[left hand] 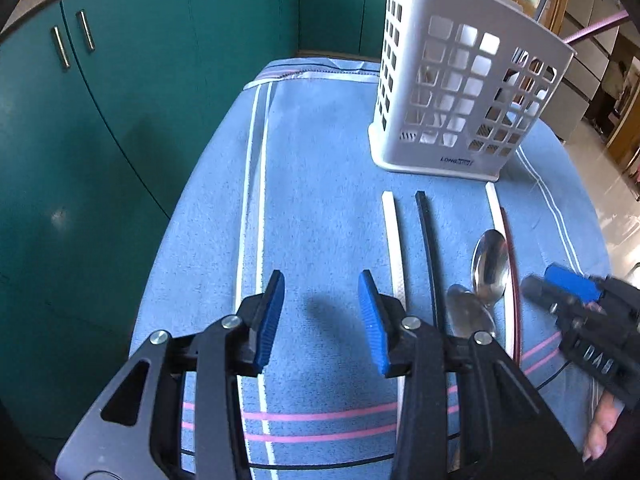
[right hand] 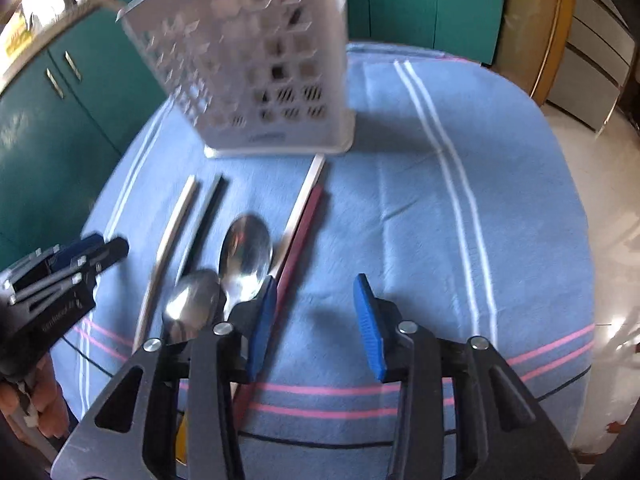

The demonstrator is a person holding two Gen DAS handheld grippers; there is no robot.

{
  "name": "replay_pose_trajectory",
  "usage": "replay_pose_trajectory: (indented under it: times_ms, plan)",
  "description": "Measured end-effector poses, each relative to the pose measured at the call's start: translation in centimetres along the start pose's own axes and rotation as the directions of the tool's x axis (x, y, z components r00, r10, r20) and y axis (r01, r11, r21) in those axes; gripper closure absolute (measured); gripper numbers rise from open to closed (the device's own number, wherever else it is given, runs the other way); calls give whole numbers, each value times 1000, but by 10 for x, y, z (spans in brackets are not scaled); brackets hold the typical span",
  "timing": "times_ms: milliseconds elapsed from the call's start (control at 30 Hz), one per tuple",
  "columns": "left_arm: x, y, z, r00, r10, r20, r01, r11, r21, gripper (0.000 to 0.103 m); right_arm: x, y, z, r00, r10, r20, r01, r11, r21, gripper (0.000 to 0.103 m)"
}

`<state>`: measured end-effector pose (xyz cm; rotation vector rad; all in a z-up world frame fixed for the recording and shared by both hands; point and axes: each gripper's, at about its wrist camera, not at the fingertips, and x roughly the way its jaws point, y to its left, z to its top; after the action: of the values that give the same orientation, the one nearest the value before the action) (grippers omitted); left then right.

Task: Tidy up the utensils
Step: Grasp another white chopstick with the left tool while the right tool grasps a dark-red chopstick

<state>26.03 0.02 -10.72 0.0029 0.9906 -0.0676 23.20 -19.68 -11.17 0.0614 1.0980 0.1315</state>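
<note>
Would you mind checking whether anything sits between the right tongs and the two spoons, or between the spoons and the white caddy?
Nothing visible blocks either path. The right tongs hang open just right of the larger spoon and smaller spoon; only a white chopstick and dark red chopstick lie alongside. Bare cloth leads to the caddy.

On the cloth [left hand: 320,208], the chopsticks [left hand: 394,248] and spoons [left hand: 490,264] lie before the caddy [left hand: 464,92] — spoons between chopsticks.

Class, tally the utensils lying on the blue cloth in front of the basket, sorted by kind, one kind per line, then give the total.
Spoons: 2, one larger and one smaller.
Chopsticks: 4, white, black, another white and dark red.
Total: 6
</note>
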Motion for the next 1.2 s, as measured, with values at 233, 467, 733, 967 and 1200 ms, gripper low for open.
replay_pose_trajectory:
  times_ms: [233, 467, 733, 967, 1200]
  plan:
    - [6, -16, 4, 1000, -16, -6, 16, 1000, 13, 61, 5, 25, -18, 999, -52, 15, 53, 995, -80, 89]
    - [3, -24, 0, 1000, -21, 0, 21, 999, 29, 60, -7, -14, -19, 997, -60, 48, 56, 995, 87, 97]
    - [7, -31, 0, 1000, -28, -6, 28, 999, 35, 56, -44, -52, -29, 990, 59, 127, -88, 967, 239, 87]
    - [13, -36, 4, 1000, -20, -7, 20, 999, 50, 54, -38, -66, -18, 994, -21, 110, -7, 968, 250, 84]
    - [39, -44, 26, 1000, -12, -27, 14, 997, 75, 54, -14, -36, 11, 998, -20, 60, 12, 993, 120, 84]
